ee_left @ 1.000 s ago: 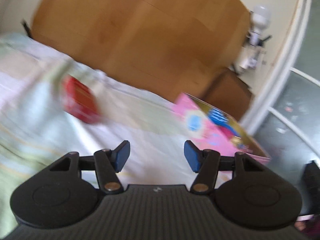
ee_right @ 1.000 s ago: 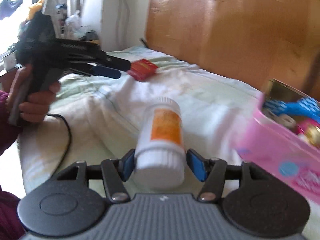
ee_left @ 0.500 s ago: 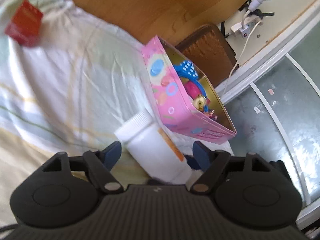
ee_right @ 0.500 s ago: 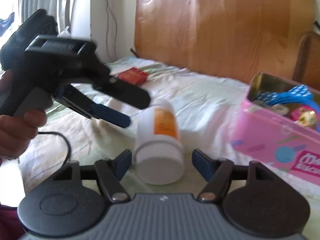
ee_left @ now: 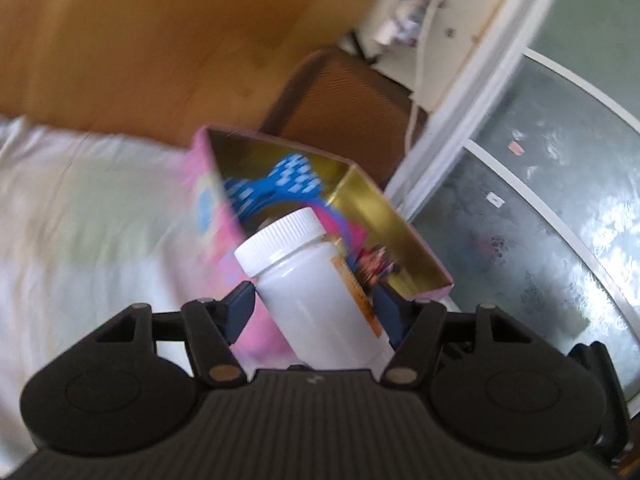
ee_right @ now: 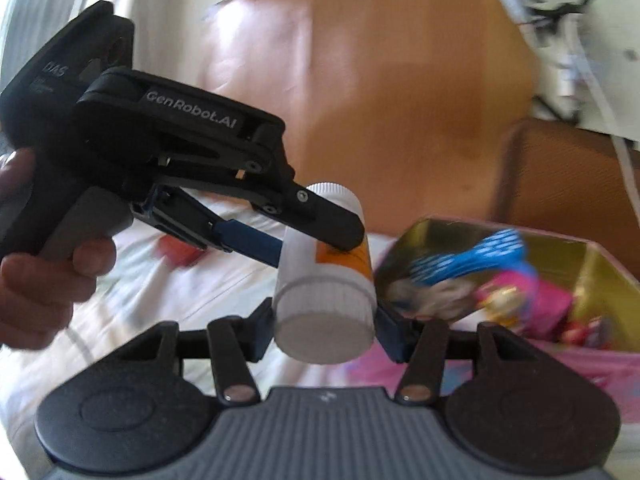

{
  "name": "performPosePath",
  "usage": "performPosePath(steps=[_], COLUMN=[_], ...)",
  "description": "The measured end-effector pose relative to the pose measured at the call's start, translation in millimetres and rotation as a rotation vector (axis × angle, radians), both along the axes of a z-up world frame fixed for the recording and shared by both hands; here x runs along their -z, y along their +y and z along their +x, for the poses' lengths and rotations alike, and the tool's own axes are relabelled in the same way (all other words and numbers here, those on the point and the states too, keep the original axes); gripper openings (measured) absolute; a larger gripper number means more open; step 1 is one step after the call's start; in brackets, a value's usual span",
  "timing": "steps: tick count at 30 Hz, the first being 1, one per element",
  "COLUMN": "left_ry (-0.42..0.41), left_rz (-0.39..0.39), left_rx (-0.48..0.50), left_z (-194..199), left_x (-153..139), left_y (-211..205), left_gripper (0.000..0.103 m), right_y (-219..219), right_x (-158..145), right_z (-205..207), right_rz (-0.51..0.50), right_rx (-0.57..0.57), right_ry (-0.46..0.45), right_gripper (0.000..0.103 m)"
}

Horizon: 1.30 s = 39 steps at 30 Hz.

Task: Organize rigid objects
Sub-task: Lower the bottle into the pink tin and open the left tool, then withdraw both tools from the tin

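A white pill bottle (ee_left: 304,280) with an orange label hangs in the air beside the open pink tin (ee_left: 212,220), its cap pointing away from me. My left gripper (ee_left: 312,304) has the bottle between its blue pads, and its jaws are closing on the body. In the right wrist view the left gripper (ee_right: 316,244) reaches in from the left and clamps the bottle (ee_right: 324,304) mid-body. My right gripper (ee_right: 324,320) is shut on the bottle's base. The tin (ee_right: 592,272) holds a blue dotted item (ee_right: 472,256) and pink toys.
A small red box (ee_right: 180,250) lies blurred on the pale bedsheet (ee_left: 80,240) behind the left gripper. A person's hand (ee_right: 48,276) grips the left tool. A wooden headboard (ee_left: 160,40), a brown chair back (ee_left: 348,108) and a glass door (ee_left: 540,200) surround the bed.
The left gripper swung from the red box over to the bottle and took hold of it. The bottle rose off the sheet, held from both ends, closer to the tin.
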State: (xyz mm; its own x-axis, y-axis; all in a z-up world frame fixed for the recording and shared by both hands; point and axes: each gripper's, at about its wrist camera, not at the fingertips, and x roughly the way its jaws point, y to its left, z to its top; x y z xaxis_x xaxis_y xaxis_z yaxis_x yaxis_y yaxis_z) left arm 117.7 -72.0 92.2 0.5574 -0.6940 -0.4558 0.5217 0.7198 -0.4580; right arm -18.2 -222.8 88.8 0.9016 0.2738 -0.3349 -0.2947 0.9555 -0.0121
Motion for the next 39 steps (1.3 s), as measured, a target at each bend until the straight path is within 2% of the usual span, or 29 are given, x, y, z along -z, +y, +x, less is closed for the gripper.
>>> performPosePath(steps=[4, 11, 14, 15, 16, 17, 18, 20, 30, 35, 39], left_ry=[-0.019, 0.018, 0.015, 0.013, 0.005, -0.007, -0.017, -0.04, -0.206, -0.233, -0.249], left_rz=[0.041, 0.137, 0.161, 0.17, 0.172, 0.18, 0.186, 0.199, 0.282, 0.273, 0.315], left_rx=[0.031, 0.007, -0.024, -0.034, -0.052, -0.076, -0.092, -0.12, -0.227, -0.247, -0.29], left_z=[34.9, 72.5, 82.7, 86.4, 89.1, 90.8, 92.4, 90.4, 44.4, 19.5, 2.3], left_x=[-3.3, 14.5, 16.2, 16.0, 15.1, 13.8, 12.2, 9.6, -9.2, -12.4, -5.4], left_y=[-35.7, -75.0, -87.1, -90.7, -93.5, -96.1, -98.4, -99.6, -84.9, -63.2, -51.3], left_gripper=[0.067, 0.067, 0.072, 0.08, 0.082, 0.087, 0.087, 0.087, 0.087, 0.087, 0.087], right_y=[-31.3, -72.6, -80.5, -80.5, -79.0, -74.0, -71.9, -71.4, -74.6, -70.7, -67.5], right_x=[-4.2, 7.1, 12.1, 13.0, 14.5, 18.1, 21.3, 24.1, 20.7, 15.9, 14.8], right_z=[26.5, 77.2, 89.6, 92.1, 94.1, 92.1, 91.4, 90.7, 62.0, 41.5, 19.6], right_rz=[0.075, 0.13, 0.136, 0.125, 0.092, 0.053, 0.021, -0.005, 0.059, 0.099, 0.128], right_rx=[0.087, 0.153, 0.182, 0.206, 0.258, 0.311, 0.351, 0.363, 0.323, 0.306, 0.346], right_ry=[0.005, 0.127, 0.148, 0.138, 0.098, 0.042, -0.004, -0.028, -0.087, -0.116, -0.159], right_gripper=[0.051, 0.051, 0.052, 0.054, 0.069, 0.079, 0.086, 0.082, 0.083, 0.083, 0.083])
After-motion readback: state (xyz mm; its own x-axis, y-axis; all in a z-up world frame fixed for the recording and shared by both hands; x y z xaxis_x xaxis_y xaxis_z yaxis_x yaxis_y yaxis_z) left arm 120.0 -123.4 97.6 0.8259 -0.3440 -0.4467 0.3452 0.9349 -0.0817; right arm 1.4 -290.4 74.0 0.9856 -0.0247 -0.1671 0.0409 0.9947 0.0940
